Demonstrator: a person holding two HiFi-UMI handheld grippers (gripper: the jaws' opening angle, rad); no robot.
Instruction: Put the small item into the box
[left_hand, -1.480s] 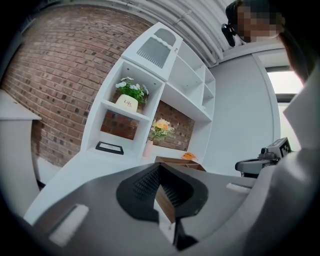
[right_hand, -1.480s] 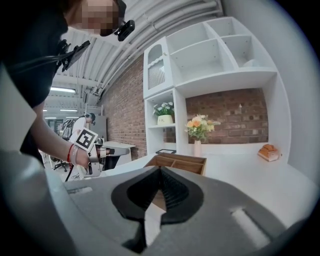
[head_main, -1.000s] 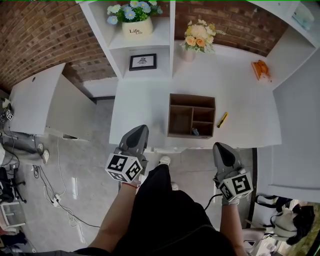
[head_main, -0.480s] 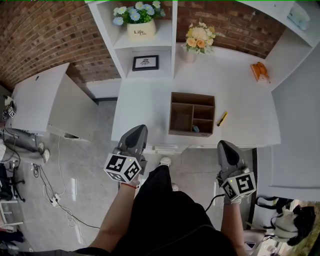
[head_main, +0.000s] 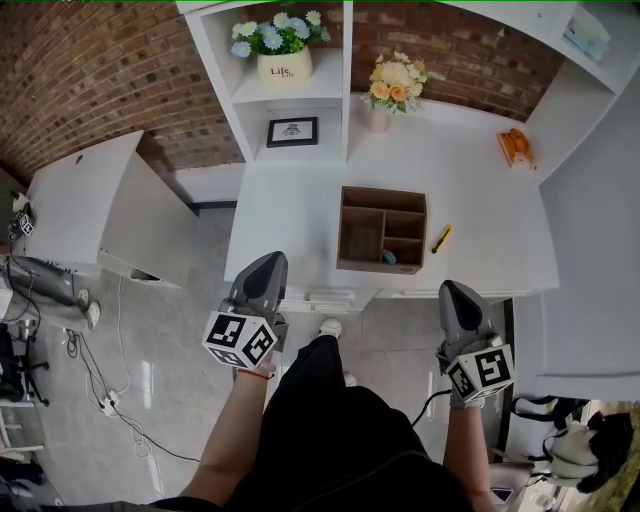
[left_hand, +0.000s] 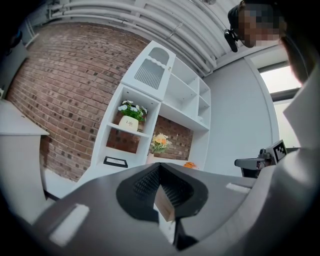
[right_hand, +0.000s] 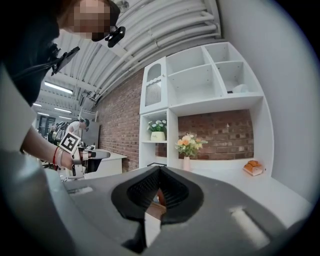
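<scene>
Although both hands have shifted a little in the last second, we are hardly closer to the work. On the left of the head view, our left gripper (head_main: 266, 260) has slid slightly outward and hangs over the floor (head_main: 180, 330), short of the desk (head_main: 290, 215) edge. Its jaws are pressed together with nothing between them (the tan shape in the slit in its own view is only the box beyond).

Moving right, the box (head_main: 345, 235) stands upright on the desk, its compartments open to us. A small bluish thing (head_main: 388, 257) already lies in a lower right compartment, though we cannot tell what it is. Just beside the box's right wall, apart from it, the small yellow item (head_main: 441, 238) lies on the desk, untouched.

Furthest right, our right gripper (head_main: 453, 287) has also edged outward and is short of the desk, jaws closed on nothing.

We judge that the task has not really begun. The right gripper is the nearer to the item, and it needs to open its jaws and reach over the desk edge before any grasp.
</scene>
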